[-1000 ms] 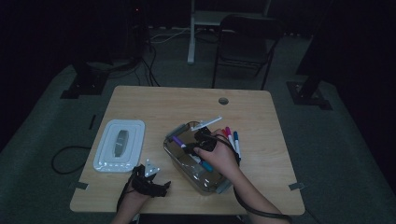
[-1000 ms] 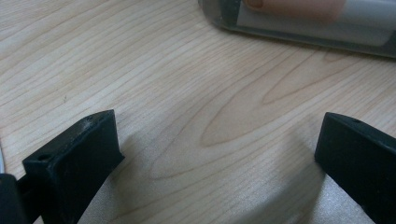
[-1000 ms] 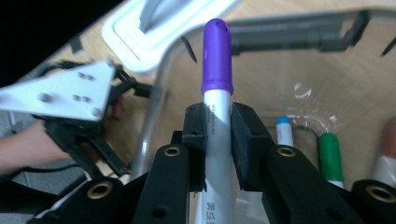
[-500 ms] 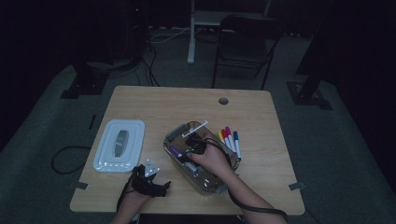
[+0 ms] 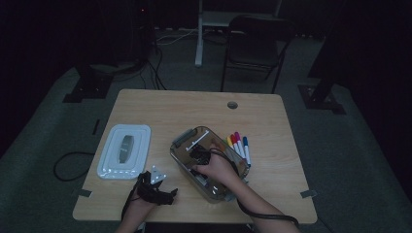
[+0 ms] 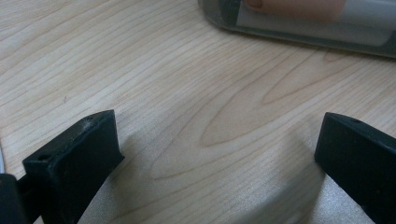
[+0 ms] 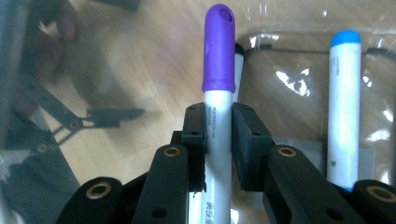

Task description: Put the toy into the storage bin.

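The right tongs (image 7: 218,128) are clenching a purple-capped marker (image 7: 218,79) by its white barrel, just below the cap, so the pen is lying in line with the jaws and staying steady while it is being carried; in the high view the right hand (image 5: 216,167) is sitting low inside the clear plastic bin (image 5: 182,158), which suggests the marker is being set down into it; a blue-capped marker (image 7: 343,102) is already lying in the bin beside the held one, and the end of another pen is peeking out from behind the purple cap; four more markers (image 5: 237,145) are waiting in a row on the counter (image 5: 194,107) just outside the bin's right wall, within easy reach; the left tongs (image 6: 217,154) are resting released, jaws wide apart with nothing but bare wood between them, parked near the front edge of the counter in the left hand (image 5: 150,191), probably to keep clear of the work; the white lid (image 5: 124,150) is lying flat to the left, well apart from the bin; the bin's walls and the pens already inside are narrowing the room for lowering, and the right tongs' cable (image 5: 265,214) is trailing over the bin's near rim
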